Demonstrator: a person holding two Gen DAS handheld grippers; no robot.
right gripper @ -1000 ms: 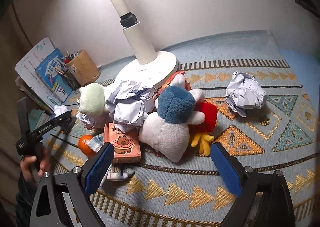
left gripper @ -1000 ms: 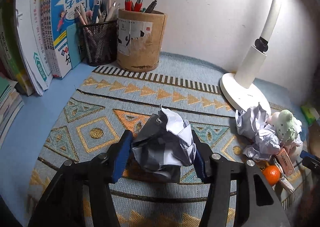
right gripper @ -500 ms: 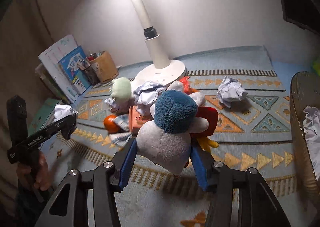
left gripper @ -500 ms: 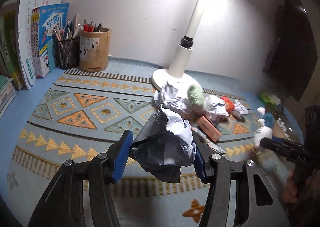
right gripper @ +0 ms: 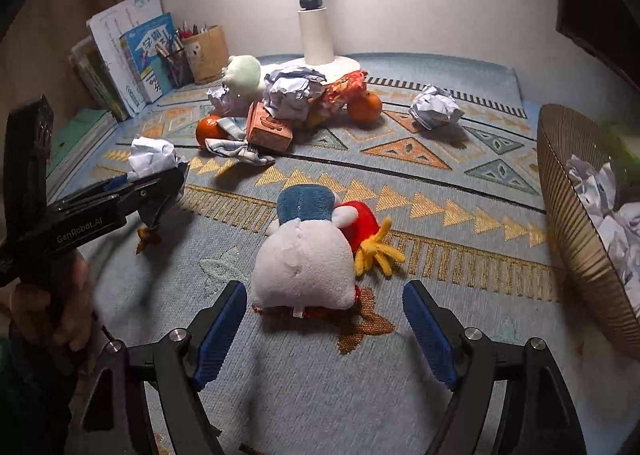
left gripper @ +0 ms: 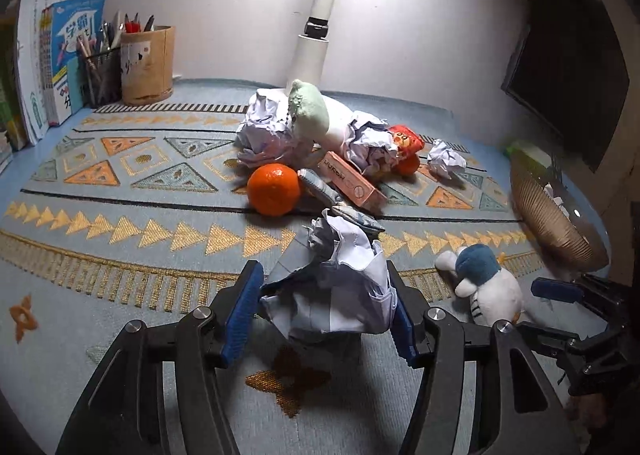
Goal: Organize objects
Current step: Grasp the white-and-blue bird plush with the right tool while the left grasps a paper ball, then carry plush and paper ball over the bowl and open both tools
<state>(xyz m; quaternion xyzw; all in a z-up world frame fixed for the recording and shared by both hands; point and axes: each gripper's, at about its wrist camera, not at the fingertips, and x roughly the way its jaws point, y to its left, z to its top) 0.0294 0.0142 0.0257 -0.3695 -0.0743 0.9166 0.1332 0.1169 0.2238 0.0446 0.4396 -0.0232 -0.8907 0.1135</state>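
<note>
**Left claw grips paper ball, right claw wide around plush**

While the left gripper [left gripper: 324,315] clamps a crumpled white paper ball [left gripper: 336,283] between its blue pads, we see the right gripper [right gripper: 326,331] spread wide, its pads on either side of a white plush toy with a blue cap [right gripper: 306,251] without touching it. The plush lies on the patterned blue-grey woven mat [right gripper: 420,183], with a red part and yellow fringe sticking out on its right. In the right wrist view the held paper ball shows above the left gripper's black body, over the mat's left part.

We note a ribbed brown basket [right gripper: 576,223] at the right edge of the mat, with several crumpled white papers inside. Another loose crumpled white paper wad [right gripper: 435,107] sits alone on the mat, near the basket but apart from it.

We log a pile near the base of the white desk lamp [right gripper: 314,35]: a pale green plush [left gripper: 310,111], more crumpled paper, a pink rectangular box [left gripper: 354,179], a red snack packet [left gripper: 406,139], an orange tangerine [left gripper: 274,189] just beside a grey-blue striped cloth [left gripper: 320,191], and a second tangerine [right gripper: 365,107] next to the red packet.

Back left, a brown cylindrical pen holder [left gripper: 148,65] stands beside a black mesh pen cup [left gripper: 102,75], with upright books [left gripper: 60,55] further left.
</note>
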